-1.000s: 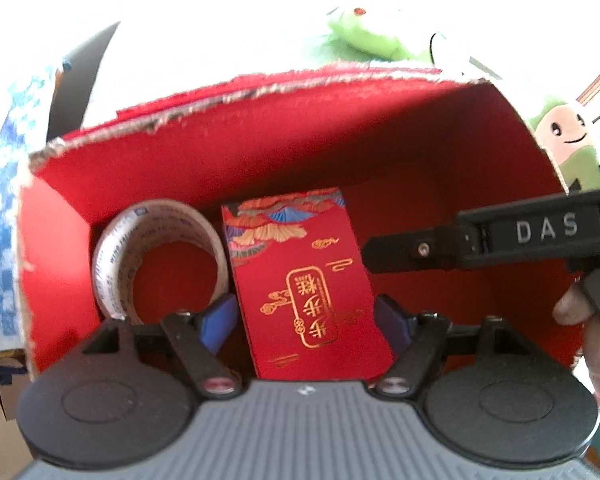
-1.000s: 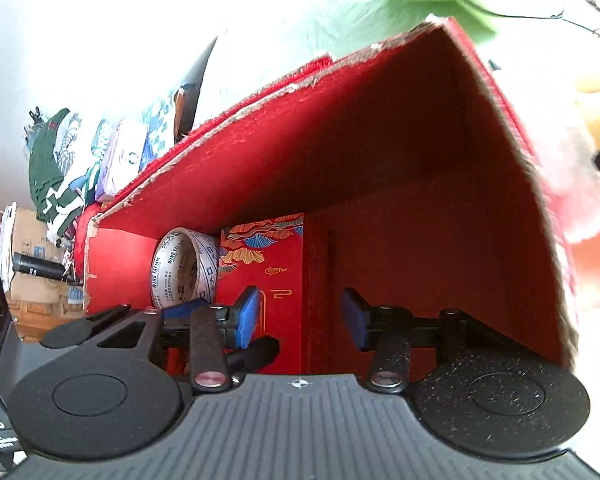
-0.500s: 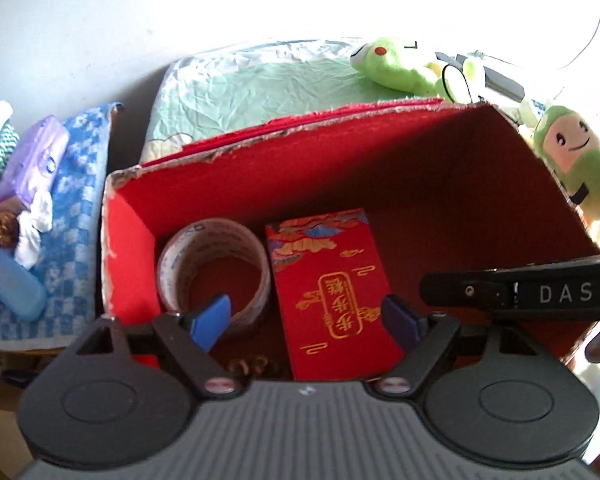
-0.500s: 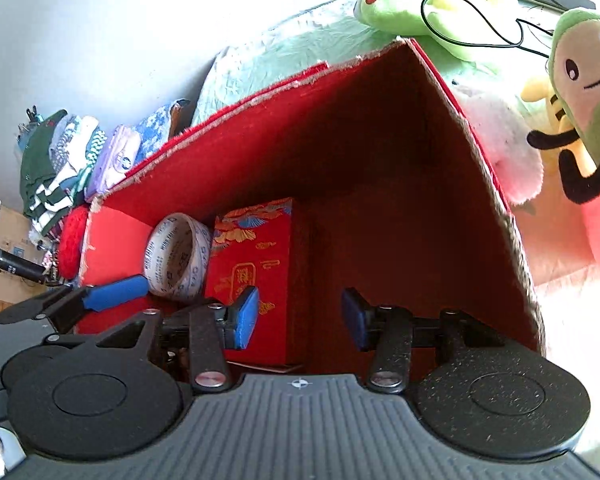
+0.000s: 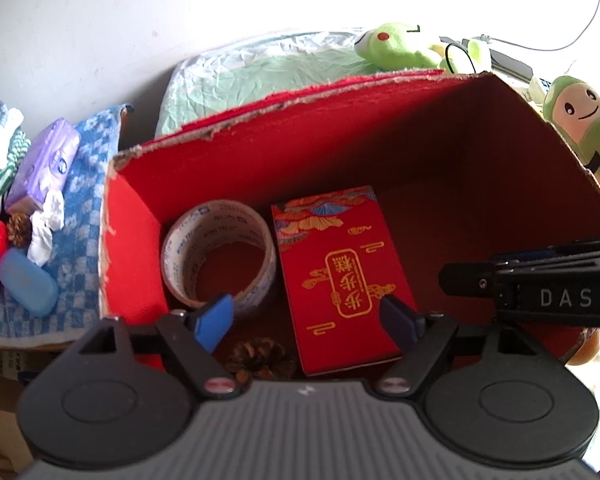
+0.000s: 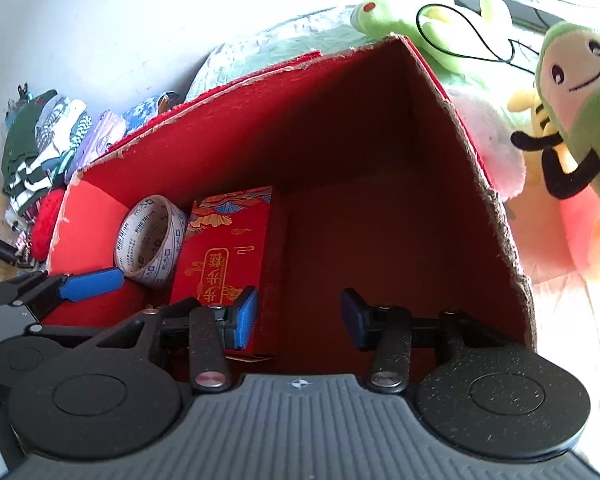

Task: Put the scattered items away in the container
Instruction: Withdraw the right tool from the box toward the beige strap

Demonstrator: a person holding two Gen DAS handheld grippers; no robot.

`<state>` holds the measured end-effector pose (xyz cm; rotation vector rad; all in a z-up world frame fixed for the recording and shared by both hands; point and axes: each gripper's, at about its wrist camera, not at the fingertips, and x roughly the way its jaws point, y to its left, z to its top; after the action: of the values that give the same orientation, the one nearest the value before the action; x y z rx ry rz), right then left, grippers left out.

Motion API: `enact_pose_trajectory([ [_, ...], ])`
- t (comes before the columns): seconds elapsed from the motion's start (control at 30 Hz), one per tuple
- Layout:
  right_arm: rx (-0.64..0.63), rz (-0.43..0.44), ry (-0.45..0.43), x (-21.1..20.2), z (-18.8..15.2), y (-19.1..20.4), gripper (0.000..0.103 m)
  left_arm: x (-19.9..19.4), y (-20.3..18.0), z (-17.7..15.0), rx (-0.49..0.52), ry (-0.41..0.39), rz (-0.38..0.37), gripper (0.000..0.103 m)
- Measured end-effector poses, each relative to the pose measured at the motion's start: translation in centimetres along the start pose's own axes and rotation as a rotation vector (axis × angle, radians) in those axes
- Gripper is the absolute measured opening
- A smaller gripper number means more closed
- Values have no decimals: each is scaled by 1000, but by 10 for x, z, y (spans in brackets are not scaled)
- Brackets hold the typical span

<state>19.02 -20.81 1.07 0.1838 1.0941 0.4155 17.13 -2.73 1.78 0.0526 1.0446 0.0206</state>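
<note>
Container: red cardboard box (image 5: 340, 148) open-topped, below both grippers; near wall hidden behind gripper bodies in both views; torn upper edge on far wall
Inside box: tape roll (image 5: 219, 256) lying flat by left wall; red envelope packet (image 5: 342, 276) with gold print just beside it, its lower end cut off by the gripper in right wrist view; pine cone (image 5: 260, 358) at near edge — seen only in left wrist view, partly hidden by gripper body
Left gripper (image 5: 310, 320): jaws apart and closing a little, nothing between the pads; hangs above tape roll and packet, no contact seen; in right wrist view only one blue finger of it shows at left edge
Right gripper (image 6: 298, 316): jaws about half apart, empty; over bare right half of box floor; in left wrist view only its black side marked DAS shows, fingertips cut off
Outside, left: checked blue cloth (image 5: 80, 216) with purple tissue pack (image 5: 46, 164), blue case (image 5: 26, 288), second pine cone, crumpled white paper; red item cut off at edge — identity unclear
Outside, far: green frog plush (image 5: 392, 46); smiling green plush (image 6: 580, 92) seen far fuller in right wrist view; black cable over frog
</note>
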Motion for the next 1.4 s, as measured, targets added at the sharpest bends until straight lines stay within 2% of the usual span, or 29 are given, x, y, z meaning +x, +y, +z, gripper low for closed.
enact_pose_trajectory([
  [0.17, -31, -8, -26, 0, -4, 1, 49, -1, 0, -3, -10, 0, 2, 81],
  [0.37, -99, -65, -60, 3, -11, 8, 51, 1, -2, -10, -18, 11, 8, 81],
  [0.57, -119, -49, -93, 1, -14, 7, 55, 7, 3, -15, -83, 37, -16, 81],
  [0.83, -138, -21, -132, -1, -17, 6, 69, 9, 3, -21, -132, 30, -21, 81],
  [1.4, -147, -11, -139, -2, -20, 6, 68, 9, 2, -24, -147, 0, -21, 80],
])
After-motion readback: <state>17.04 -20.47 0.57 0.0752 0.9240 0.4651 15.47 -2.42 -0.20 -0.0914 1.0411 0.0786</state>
